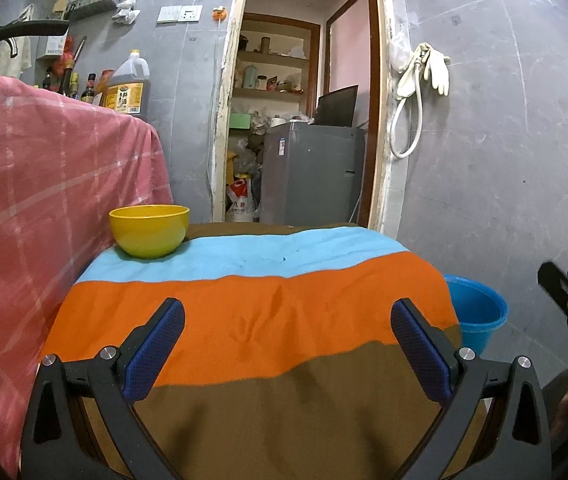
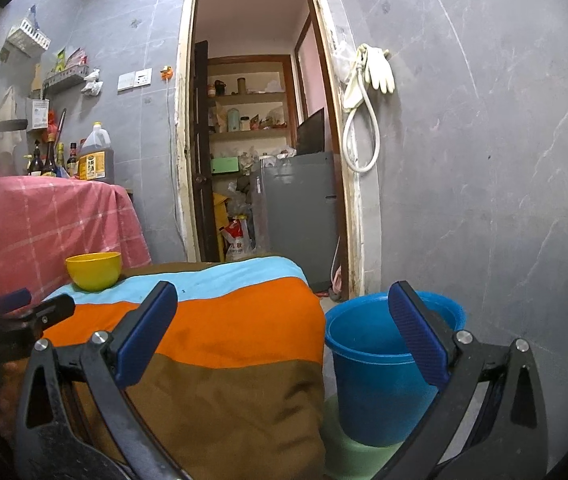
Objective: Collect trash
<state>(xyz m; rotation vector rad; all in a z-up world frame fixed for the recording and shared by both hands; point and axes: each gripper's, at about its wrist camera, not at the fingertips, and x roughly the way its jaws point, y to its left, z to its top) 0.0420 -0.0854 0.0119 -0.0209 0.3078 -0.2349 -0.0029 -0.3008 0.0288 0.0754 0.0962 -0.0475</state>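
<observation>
With both the left gripper (image 1: 287, 322) and right gripper (image 2: 289, 306) released and empty, they should search the striped cloth (image 1: 244, 320) before approaching the blue bucket (image 2: 367, 380).

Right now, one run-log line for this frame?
left gripper open | right gripper open | yellow bowl on striped cloth | blue bucket beside

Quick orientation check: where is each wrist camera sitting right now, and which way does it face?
Left wrist: low over the near end of the striped cloth, facing the doorway; its own open left hand-held gripper frames the view, and the right hand-held gripper shows at the right edge.
Right wrist: further right, at the cloth's right edge, same heading; its open right hand-held gripper straddles the cloth and the blue bucket, and the left one shows at the left edge.
Shared: yellow bowl, cloth, bucket, doorway.
</observation>
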